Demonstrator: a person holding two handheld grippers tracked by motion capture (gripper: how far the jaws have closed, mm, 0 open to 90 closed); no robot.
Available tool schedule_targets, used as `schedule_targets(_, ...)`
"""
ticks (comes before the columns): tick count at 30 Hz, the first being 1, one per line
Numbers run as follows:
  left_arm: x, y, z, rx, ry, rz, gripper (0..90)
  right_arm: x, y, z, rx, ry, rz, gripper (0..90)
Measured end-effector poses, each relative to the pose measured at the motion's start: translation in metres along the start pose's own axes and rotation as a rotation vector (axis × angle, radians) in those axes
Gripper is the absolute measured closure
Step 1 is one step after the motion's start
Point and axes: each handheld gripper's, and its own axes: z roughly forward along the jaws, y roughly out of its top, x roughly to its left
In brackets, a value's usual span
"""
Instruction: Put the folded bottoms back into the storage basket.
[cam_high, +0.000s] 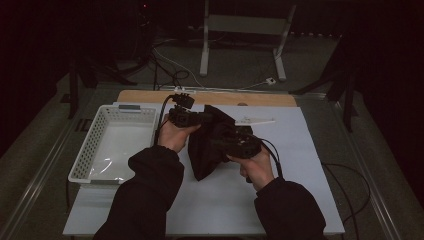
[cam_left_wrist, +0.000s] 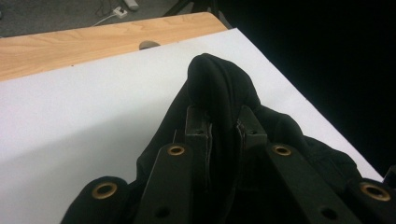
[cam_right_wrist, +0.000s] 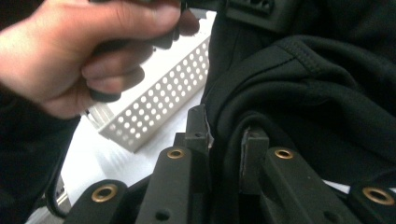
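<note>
You hold a black cloth (cam_high: 207, 145) up between both grippers over the middle of the white-covered bench (cam_high: 300, 150), its lower end hanging down to touch the white sheet. Your left gripper (cam_high: 200, 119) has its fingers (cam_left_wrist: 198, 126) pinching a raised fold of the cloth at its upper edge; in the left gripper view the fabric bulges up in a rounded hump just past the fingertips, with the white sheet and a strip of bare wood beyond it. Your right gripper (cam_high: 235, 140) pinches a thick rolled edge of the same cloth, the fabric packed between its two fingers (cam_right_wrist: 196, 128) in the right gripper view. Your left hand (cam_right_wrist: 88, 51) shows there too, wrapped around its gripper's handle, just in front of the white perforated basket (cam_high: 95, 150). That basket sits at the left side of the bench, beside the cloth and apart from it, with something clear and glossy lying in its bottom
</note>
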Motion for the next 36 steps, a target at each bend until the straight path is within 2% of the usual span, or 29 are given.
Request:
schedule_targets(6,0.005,0.004,-0.004,-0.011,0.009,-0.008,80.1,0.002,0.013,0.010,-0.018,0.006,0.028,78.7)
schedule_targets(12,0.008,0.010,-0.010,-0.022,0.009,-0.012,80.1,0.008,0.026,0.018,-0.029,0.012,-0.001,78.6)
schedule_targets(16,0.011,0.013,-0.014,-0.034,0.010,-0.021,80.1,0.013,0.033,0.022,-0.037,0.009,-0.003,78.6)
schedule_targets(22,0.018,0.019,-0.024,-0.043,0.040,-0.009,80.1,0.018,0.042,0.029,-0.041,0.008,-0.018,78.6)
schedule_targets(28,0.025,0.025,-0.037,-0.070,0.059,-0.014,80.2,0.026,0.048,0.034,-0.056,0.026,-0.016,78.6)
schedule_targets(33,0.029,0.030,-0.046,-0.097,0.062,-0.027,80.2,0.034,0.050,0.037,-0.057,0.048,-0.045,78.7)
schedule_targets(36,0.031,0.033,-0.051,-0.107,0.069,-0.026,80.2,0.039,0.052,0.039,-0.057,0.054,-0.045,78.7)
